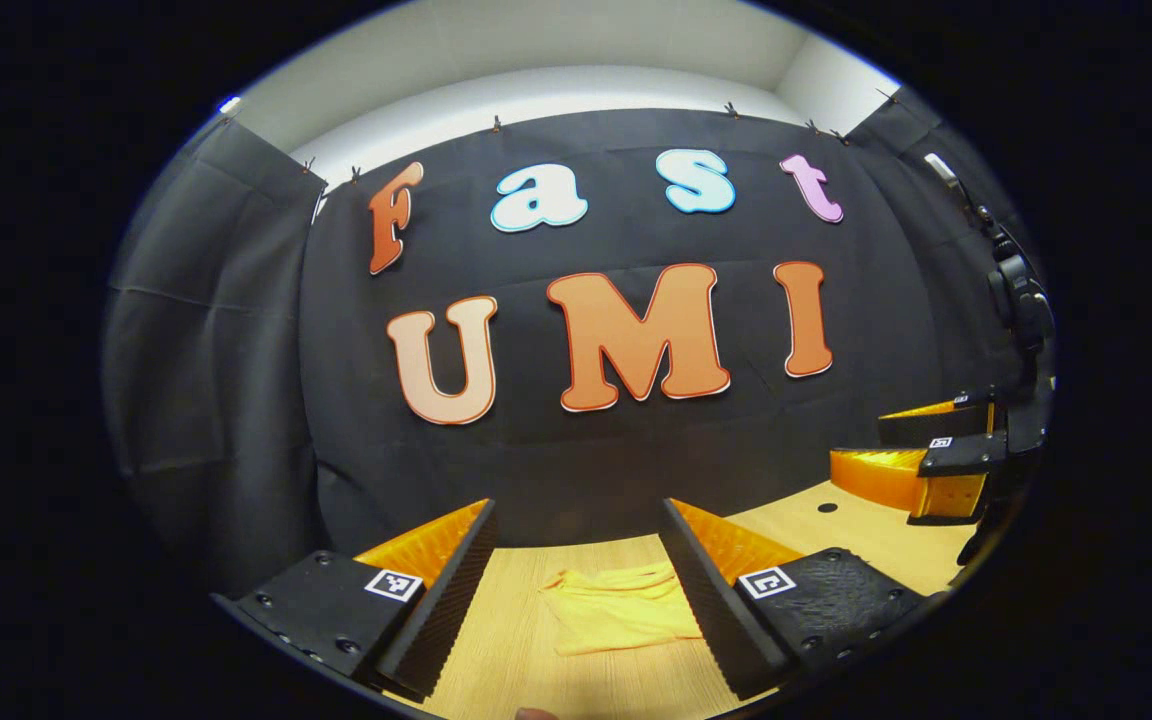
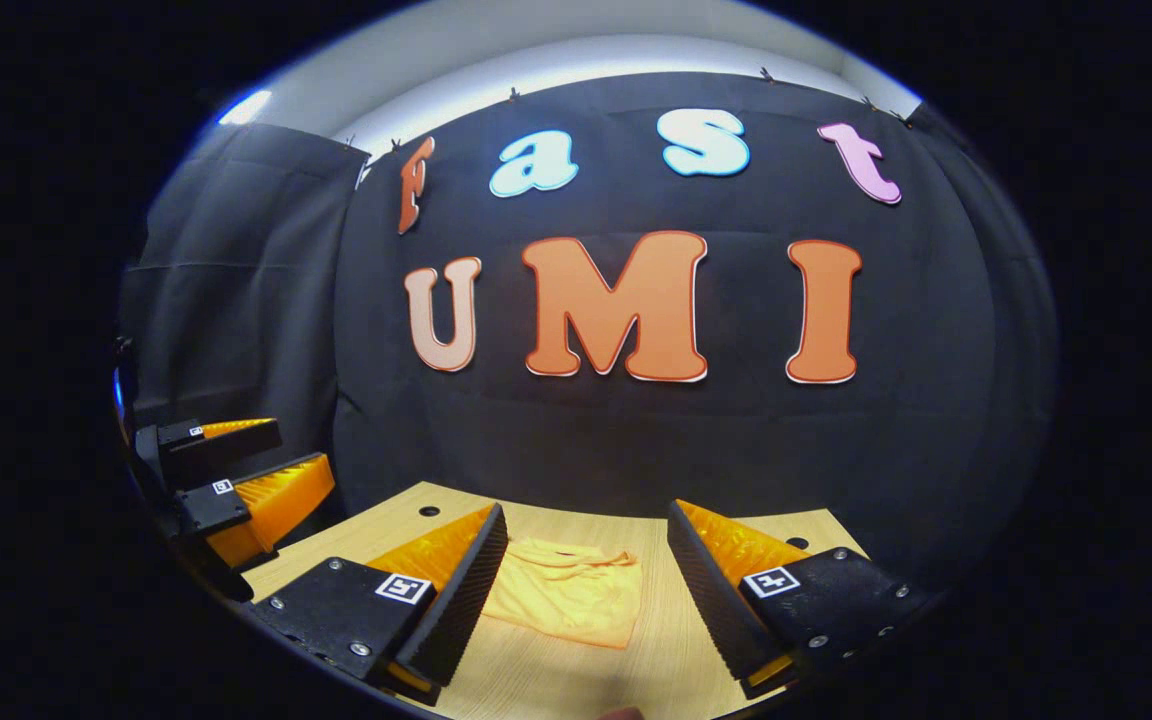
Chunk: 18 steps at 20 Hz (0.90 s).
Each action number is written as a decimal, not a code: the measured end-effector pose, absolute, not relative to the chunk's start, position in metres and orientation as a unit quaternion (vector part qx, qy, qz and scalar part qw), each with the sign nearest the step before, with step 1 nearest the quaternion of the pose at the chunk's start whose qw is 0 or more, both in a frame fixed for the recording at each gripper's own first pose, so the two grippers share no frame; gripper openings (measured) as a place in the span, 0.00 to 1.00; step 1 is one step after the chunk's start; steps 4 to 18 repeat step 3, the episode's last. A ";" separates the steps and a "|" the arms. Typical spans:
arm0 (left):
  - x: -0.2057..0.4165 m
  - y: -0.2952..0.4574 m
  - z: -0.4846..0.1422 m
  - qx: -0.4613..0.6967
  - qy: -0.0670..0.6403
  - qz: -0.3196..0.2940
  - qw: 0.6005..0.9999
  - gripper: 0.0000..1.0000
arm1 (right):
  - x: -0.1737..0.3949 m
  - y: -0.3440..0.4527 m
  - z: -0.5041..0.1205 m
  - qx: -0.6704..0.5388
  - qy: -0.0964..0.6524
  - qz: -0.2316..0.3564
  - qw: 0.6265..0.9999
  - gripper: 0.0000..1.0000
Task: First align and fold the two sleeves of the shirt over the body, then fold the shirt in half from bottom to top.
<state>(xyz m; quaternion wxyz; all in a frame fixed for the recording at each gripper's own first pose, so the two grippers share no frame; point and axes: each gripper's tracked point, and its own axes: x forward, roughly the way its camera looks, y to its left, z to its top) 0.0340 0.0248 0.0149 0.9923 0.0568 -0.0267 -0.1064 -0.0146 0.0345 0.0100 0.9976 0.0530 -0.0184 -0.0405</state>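
black cloth lines the booth wall (image 1: 236,330) on the far side and both flanks, with a pale strip of ceiling above it. below it runs a light wooden table (image 1: 496,640), with small dark holes near its far edge.

item 1, shirt. a yellow shirt (image 1: 616,610) lies on the table in a compact folded bundle, wrinkled on top, no sleeve spread out to either side. in the left gripper view it sits between that gripper's two fingers, farther off, its right edge passing behind the right finger. in the right gripper view the shirt (image 2: 566,590) lies flat, again between the fingers and beyond them, its left edge passing behind the left finger.

item 2, left gripper (image 1: 578,515). jaws stand wide apart, nothing between the fingers, held above the table and clear of the shirt. it also appears at the left edge of the right gripper view (image 2: 271,455), raised over the table's left end with its fingers parted.

item 3, right gripper (image 2: 586,518). jaws likewise spread wide, empty, held above the table short of the shirt. it is also seen at the right edge of the left gripper view (image 1: 861,435), over the table's right end, fingers parted, not touching the cloth.

item 4. both grippers are well apart from each other, one at each side of the shirt.
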 end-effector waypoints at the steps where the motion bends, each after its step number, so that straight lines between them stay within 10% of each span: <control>1: 0.024 0.028 0.007 0.055 -0.023 -0.101 0.993 1.00 | -0.020 0.039 0.013 0.050 -0.029 -0.036 0.998 0.98; 18: 0.009 0.035 0.005 0.054 -0.029 -0.095 0.994 1.00 | -0.028 0.047 0.018 0.045 -0.048 -0.029 0.997 0.98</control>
